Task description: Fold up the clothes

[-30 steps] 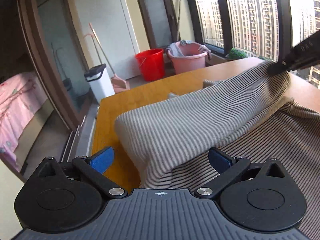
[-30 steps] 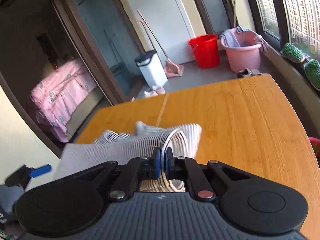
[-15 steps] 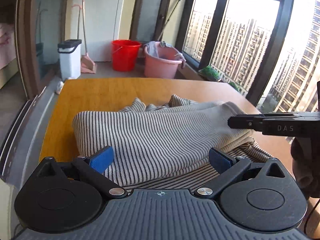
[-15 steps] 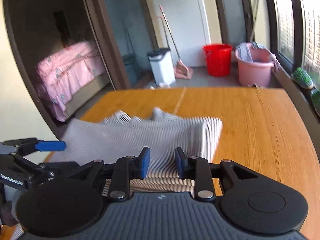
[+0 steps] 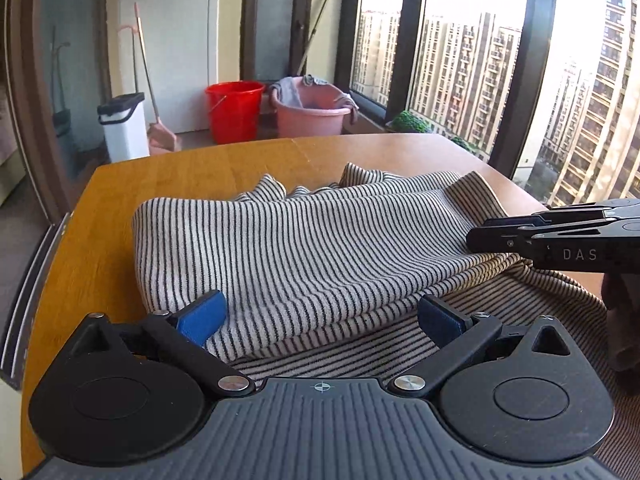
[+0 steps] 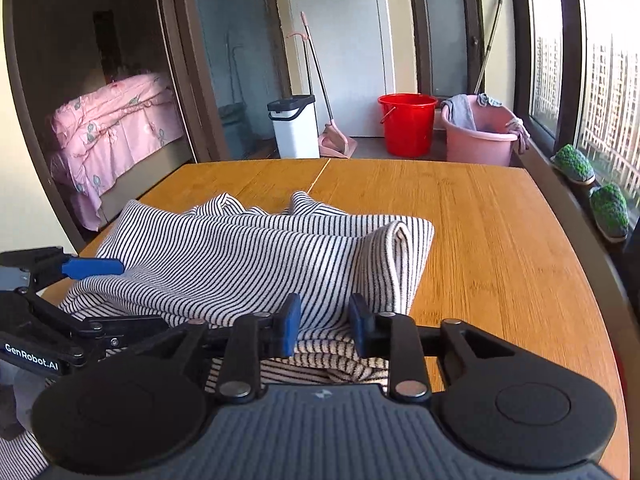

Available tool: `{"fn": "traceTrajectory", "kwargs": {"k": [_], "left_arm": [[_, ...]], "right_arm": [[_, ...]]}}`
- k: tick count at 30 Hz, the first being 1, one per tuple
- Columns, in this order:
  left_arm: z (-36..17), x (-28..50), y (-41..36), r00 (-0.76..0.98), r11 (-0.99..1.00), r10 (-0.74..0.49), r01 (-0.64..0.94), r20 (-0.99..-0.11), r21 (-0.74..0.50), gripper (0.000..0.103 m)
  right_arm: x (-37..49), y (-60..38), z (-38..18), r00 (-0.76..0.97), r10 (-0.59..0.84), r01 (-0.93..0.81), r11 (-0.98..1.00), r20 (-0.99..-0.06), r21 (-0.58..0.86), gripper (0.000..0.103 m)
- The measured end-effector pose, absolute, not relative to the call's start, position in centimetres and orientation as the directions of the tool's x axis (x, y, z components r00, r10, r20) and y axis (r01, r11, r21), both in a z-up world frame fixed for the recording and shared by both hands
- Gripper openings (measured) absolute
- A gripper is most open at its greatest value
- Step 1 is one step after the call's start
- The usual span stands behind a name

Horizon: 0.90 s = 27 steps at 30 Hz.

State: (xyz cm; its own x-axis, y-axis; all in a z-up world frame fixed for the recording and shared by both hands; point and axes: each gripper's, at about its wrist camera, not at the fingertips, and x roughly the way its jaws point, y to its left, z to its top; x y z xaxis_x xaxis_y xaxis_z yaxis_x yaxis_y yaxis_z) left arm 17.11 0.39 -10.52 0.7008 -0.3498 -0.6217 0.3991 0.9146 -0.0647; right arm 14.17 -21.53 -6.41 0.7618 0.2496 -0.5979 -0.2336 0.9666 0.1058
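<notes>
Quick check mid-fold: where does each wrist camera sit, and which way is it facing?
Left wrist: behind the open left claw, facing across the striped top toward the window; right claw enters from the right.
Right wrist: behind the opening right claw, nothing pinched, facing the bed; left claw at left.
Shared: top, table, red bucket.

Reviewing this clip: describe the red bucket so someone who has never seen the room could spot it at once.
Look past the far edge of the wooden table to the floor by the back wall. There the red bucket stands between a white bin and a pink basin. It alone is bright red, and no cloth hangs over its rim.
</notes>
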Motion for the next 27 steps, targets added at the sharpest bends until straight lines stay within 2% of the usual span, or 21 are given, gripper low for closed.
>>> {"fn": "traceTrajectory", "kwargs": {"k": [1,2,6,7,11,15,18,20,27], "left_arm": [[-10.5,17.1,0.4,0.703,0.916,-0.348,0.396,-0.62,-0.064,0.103],[-10.5,17.1,0.5,0.704,0.916,-0.352,0.394,-0.617,-0.074,0.103],[-10.3,17.7,1.6,0.709,0.916,-0.38,0.377,-0.594,-0.137,0.103],[-10.3,17.9,1.8,0.715,0.92,-0.372,0.366,-0.592,-0.136,0.103],[-10.2,19.3,3.6,0.745,0.934,-0.357,0.307,-0.564,-0.185,0.103],[-10.2,20.5,5.0,0.759,0.929,-0.367,0.265,-0.538,-0.26,0.103],[-10.1,20.5,5.4,0.76,0.924,-0.376,0.264,-0.531,-0.276,0.103],[-10.1,20.3,5.6,0.759,0.922,-0.38,0.266,-0.528,-0.281,0.103],[-10.0,20.5,4.9,0.751,0.931,-0.364,0.279,-0.551,-0.235,0.103]], "right_arm": [[14.0,-20.6,-6.3,0.762,0.253,-0.243,0.965,-0.596,0.099,0.072],[13.9,-19.8,-6.3,0.766,0.245,-0.242,0.966,-0.595,0.085,0.086],[14.7,-17.6,-6.3,0.796,0.125,-0.155,0.988,-0.593,0.001,0.103],[15.0,-17.6,-6.1,0.793,0.115,-0.136,0.991,-0.598,0.01,0.103],[14.8,-17.2,-5.4,0.679,0.137,-0.133,0.989,-0.721,0.063,0.103],[11.7,-14.1,-5.7,0.68,0.181,-0.27,0.963,-0.711,-0.013,0.103],[12.0,-10.9,-6.9,0.684,0.251,-0.341,0.94,-0.685,0.004,0.103],[12.1,-9.8,-7.4,0.71,0.256,-0.337,0.942,-0.656,0.003,0.103],[11.8,-9.8,-7.3,0.716,0.252,-0.32,0.947,-0.651,0.014,0.103]]}}
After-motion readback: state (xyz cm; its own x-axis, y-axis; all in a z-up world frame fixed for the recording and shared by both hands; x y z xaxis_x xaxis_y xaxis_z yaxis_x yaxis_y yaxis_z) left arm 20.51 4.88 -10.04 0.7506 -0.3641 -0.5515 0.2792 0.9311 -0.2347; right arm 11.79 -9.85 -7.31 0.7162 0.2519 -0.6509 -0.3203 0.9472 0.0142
